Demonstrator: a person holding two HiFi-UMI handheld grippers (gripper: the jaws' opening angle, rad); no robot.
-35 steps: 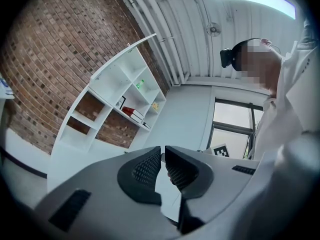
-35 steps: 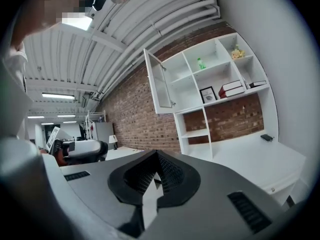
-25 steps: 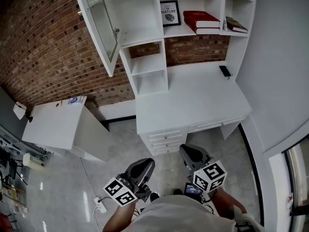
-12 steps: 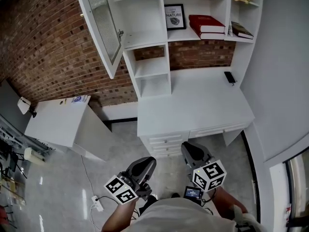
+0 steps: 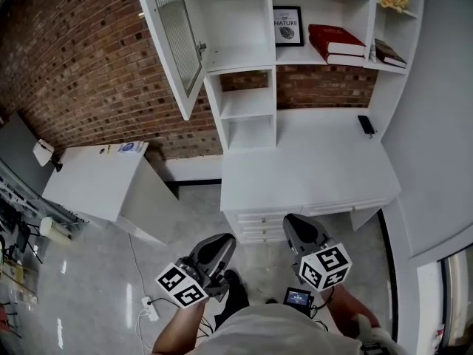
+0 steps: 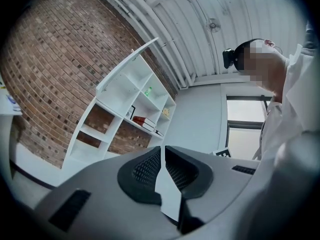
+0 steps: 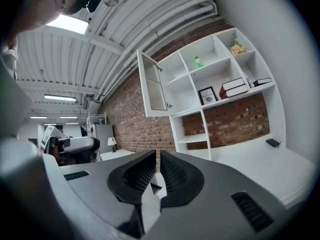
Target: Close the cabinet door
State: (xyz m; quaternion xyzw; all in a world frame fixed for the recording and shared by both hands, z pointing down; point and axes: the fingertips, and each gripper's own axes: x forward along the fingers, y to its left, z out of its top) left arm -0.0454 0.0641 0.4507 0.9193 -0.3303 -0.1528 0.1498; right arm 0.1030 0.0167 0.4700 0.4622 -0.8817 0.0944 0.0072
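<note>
The white shelf unit's glass-panelled cabinet door (image 5: 174,35) stands swung open to the left, its knob (image 5: 201,47) at the inner edge. It shows as well in the right gripper view, as the open door (image 7: 151,86), and edge-on in the left gripper view (image 6: 129,65). My left gripper (image 5: 222,244) and right gripper (image 5: 299,228) are held low near the person's body, in front of the desk and well short of the door. Both are shut with nothing between the jaws (image 6: 163,151) (image 7: 157,154).
A white desk (image 5: 310,161) with drawers (image 5: 259,224) stands under the shelves, a small black device (image 5: 366,124) on it. Red books (image 5: 336,43) and a framed print (image 5: 287,24) sit on the shelves. A low white table (image 5: 96,180) stands left; a power strip (image 5: 151,309) lies on the floor.
The shelf unit and desk have slid right and slightly down in the head view as the person moved. Both grippers shifted a little with the body and stayed shut. The door stays open.
</note>
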